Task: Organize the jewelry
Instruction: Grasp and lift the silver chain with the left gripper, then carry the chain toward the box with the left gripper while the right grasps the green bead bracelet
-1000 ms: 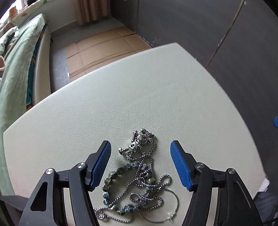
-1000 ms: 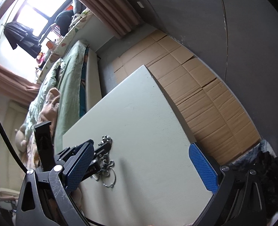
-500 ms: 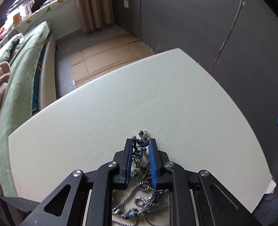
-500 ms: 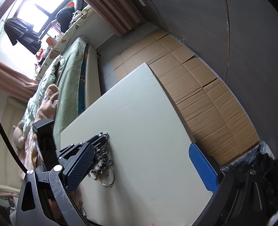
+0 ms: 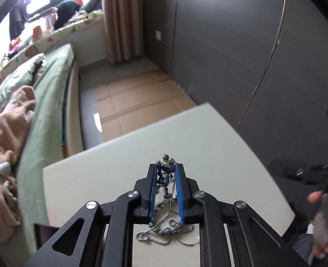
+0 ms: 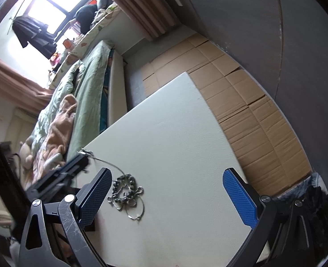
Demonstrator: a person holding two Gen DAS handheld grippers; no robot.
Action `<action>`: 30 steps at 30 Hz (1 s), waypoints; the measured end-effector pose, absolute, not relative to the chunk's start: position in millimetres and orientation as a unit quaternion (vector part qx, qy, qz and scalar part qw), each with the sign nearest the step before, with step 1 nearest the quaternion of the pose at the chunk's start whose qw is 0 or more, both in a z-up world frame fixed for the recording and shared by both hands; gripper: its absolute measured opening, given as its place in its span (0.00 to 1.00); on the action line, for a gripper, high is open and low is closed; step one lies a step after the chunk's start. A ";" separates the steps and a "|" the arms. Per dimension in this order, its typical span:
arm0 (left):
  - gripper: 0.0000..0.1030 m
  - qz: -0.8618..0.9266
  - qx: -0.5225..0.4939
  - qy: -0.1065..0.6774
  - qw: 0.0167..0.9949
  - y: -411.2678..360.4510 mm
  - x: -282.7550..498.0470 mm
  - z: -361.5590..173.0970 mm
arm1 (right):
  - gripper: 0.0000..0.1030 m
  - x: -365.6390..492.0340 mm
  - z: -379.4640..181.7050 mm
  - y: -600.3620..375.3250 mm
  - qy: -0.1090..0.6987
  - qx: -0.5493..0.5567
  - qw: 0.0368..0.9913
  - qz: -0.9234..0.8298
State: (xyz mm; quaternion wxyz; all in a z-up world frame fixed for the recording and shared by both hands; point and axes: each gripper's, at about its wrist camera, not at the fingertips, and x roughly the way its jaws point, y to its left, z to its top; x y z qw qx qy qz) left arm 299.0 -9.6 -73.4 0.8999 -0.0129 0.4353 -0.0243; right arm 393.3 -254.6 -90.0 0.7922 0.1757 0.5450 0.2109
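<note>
My left gripper [image 5: 166,166] is shut on a small silver figure pendant [image 5: 167,164], held a little above the white table pad [image 5: 208,142]. Its chain [image 5: 164,211] hangs from the jaws down to a tangled pile of beaded and silver chains [image 5: 164,233] on the pad. In the right wrist view the same chain [image 6: 106,163] stretches taut from the pendant [image 6: 86,152] to the pile [image 6: 125,189], where a thin ring-shaped loop [image 6: 137,209] lies. My right gripper [image 6: 167,173] stands open over the pad [image 6: 175,133], just right of the pile, with nothing between its fingers.
A bed with a green quilt [image 5: 46,102] runs along the table's left side. Flattened cardboard [image 6: 241,102] covers the floor beyond the far edge, below dark wall panels [image 5: 230,44]. A person's hand [image 5: 317,198] shows at the right. Dark cloth [image 6: 315,200] lies off the table's corner.
The left gripper's jaws closed on the figure pendant, then rose with it, drawing its chain up out of the pile. The right gripper has stayed where it was, open.
</note>
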 end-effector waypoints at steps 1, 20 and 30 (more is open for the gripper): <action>0.17 -0.022 -0.015 0.430 0.902 -6.1 295.5 -66.6 | 0.98 392.7 -90.8 -251.4 0.547 0.174 0.790 0.216; 0.16 0.011 -0.023 0.343 0.939 35.2 230.6 31.6 | 0.51 379.7 -120.0 -168.9 0.580 0.093 0.756 0.287; 0.16 0.029 -0.021 0.312 0.949 56.7 205.1 70.6 | 0.35 378.8 -141.8 -118.2 0.588 -0.003 0.764 0.266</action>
